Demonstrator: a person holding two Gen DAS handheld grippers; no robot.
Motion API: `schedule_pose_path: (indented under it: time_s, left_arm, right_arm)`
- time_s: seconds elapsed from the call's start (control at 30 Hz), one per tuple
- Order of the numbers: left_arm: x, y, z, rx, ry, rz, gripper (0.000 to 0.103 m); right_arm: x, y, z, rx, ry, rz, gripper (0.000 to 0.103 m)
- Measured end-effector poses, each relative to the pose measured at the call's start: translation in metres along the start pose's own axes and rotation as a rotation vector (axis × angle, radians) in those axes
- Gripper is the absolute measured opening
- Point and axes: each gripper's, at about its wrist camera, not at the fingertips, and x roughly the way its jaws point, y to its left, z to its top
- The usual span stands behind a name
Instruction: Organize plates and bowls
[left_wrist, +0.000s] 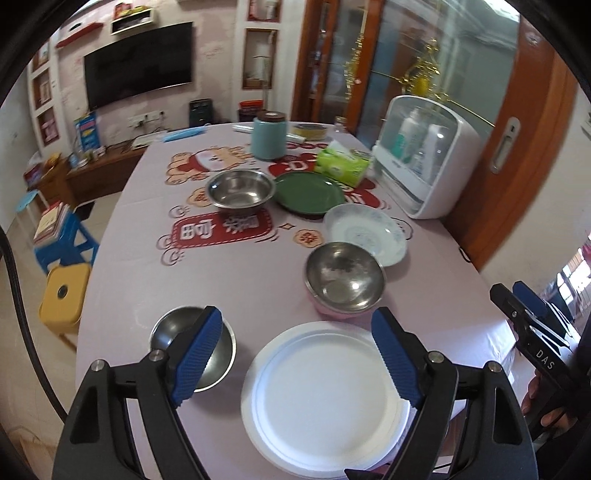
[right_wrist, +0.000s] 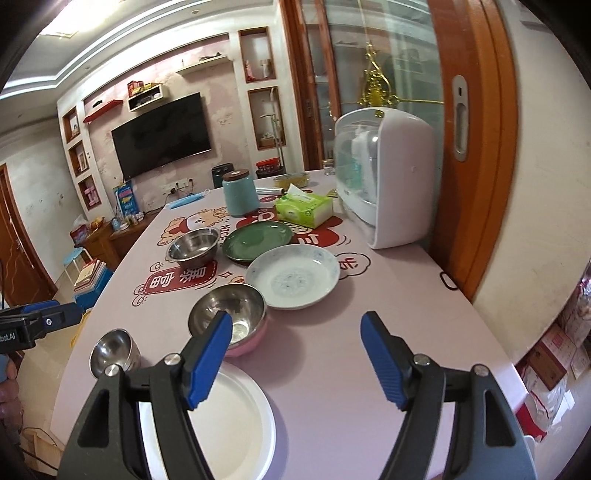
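On the pink tablecloth lie a white plate (left_wrist: 325, 402) (right_wrist: 236, 417) at the near edge, a small steel bowl (left_wrist: 192, 350) (right_wrist: 114, 350) to its left, and a pink-bottomed steel bowl (left_wrist: 345, 280) (right_wrist: 232, 317) behind it. Farther back are a white-and-blue patterned plate (left_wrist: 365, 232) (right_wrist: 293, 277), a green plate (left_wrist: 310, 192) (right_wrist: 258, 238) and a larger steel bowl (left_wrist: 240, 188) (right_wrist: 194, 245). My left gripper (left_wrist: 297, 325) hangs open above the white plate, holding nothing. My right gripper (right_wrist: 297, 328) is open over bare cloth to the right of the plate, also with nothing in it.
A white cabinet of bottles (left_wrist: 424, 155) (right_wrist: 384, 177) stands at the table's right edge, with a green tissue pack (left_wrist: 343, 162) (right_wrist: 304, 210) and a teal canister (left_wrist: 269, 138) (right_wrist: 240, 194) behind the dishes. Blue and yellow stools (left_wrist: 62, 295) stand left of the table.
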Motion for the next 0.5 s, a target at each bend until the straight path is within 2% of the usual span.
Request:
schedule_pose_path:
  time_s: [0.2, 0.5]
  left_arm:
    - [0.01, -0.024, 0.014, 0.019, 0.0, -0.017, 0.082]
    - [0.026, -0.064, 0.035, -0.034, 0.014, -0.006, 0.082]
  right_arm:
    - [0.002, -0.022, 0.01, 0.011, -0.017, 0.01, 0.072]
    - [0.024, -0.061, 0.041, -0.046, 0.0, 0.102, 0.072]
